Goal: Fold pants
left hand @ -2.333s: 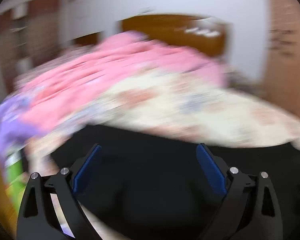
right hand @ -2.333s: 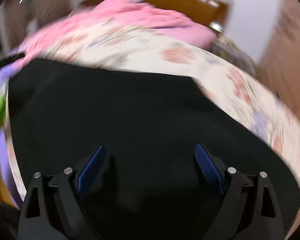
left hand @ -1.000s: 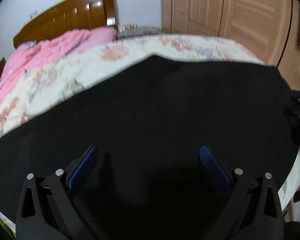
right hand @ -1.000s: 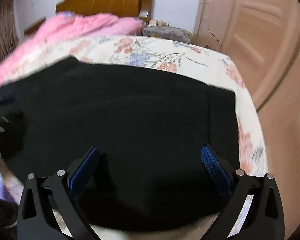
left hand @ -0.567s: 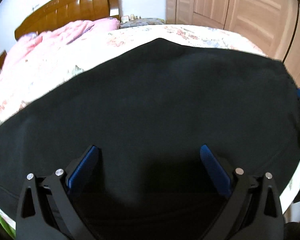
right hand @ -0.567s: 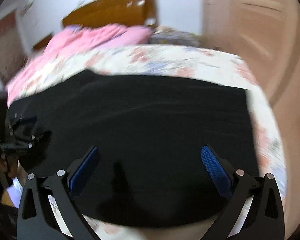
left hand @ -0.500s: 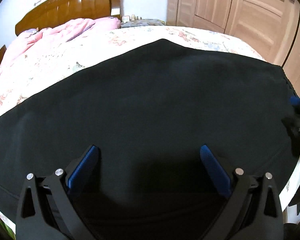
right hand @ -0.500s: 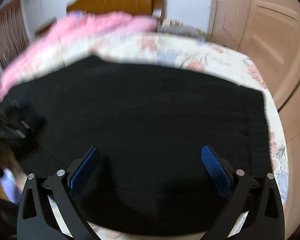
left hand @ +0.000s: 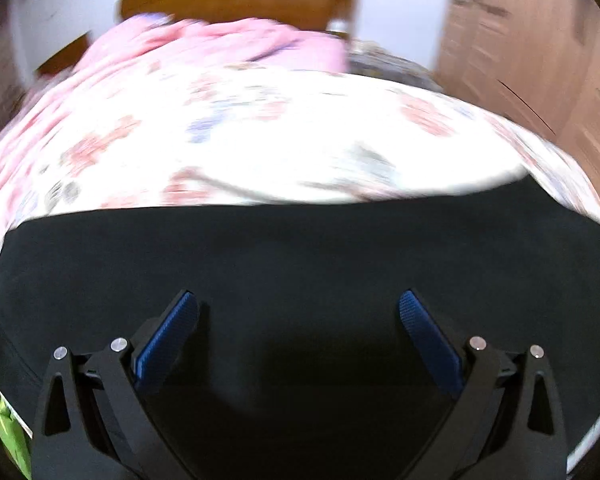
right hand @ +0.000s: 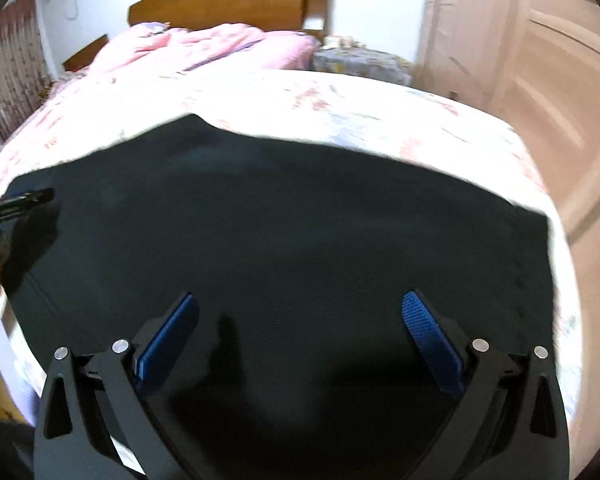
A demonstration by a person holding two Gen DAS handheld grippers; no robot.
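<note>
The black pants (left hand: pixel 300 248) lie spread flat on the floral bedspread (left hand: pixel 260 140) near the bed's front edge; they also fill the right wrist view (right hand: pixel 280 220). My left gripper (left hand: pixel 298 308) is open and empty, hovering just above the black fabric. My right gripper (right hand: pixel 298 308) is open and empty above the pants too. The left gripper's tip shows at the left edge of the right wrist view (right hand: pixel 16 200).
A pink quilt (right hand: pixel 204 48) is bunched at the head of the bed before a wooden headboard (right hand: pixel 228 0). Wooden wardrobe doors (right hand: pixel 540 40) stand to the right. A covered nightstand (right hand: pixel 360 64) sits beside the bed.
The left wrist view has swung left, so the pants now fill only its lower half and the image blurs. The right gripper has shifted slightly. Both stay open.
</note>
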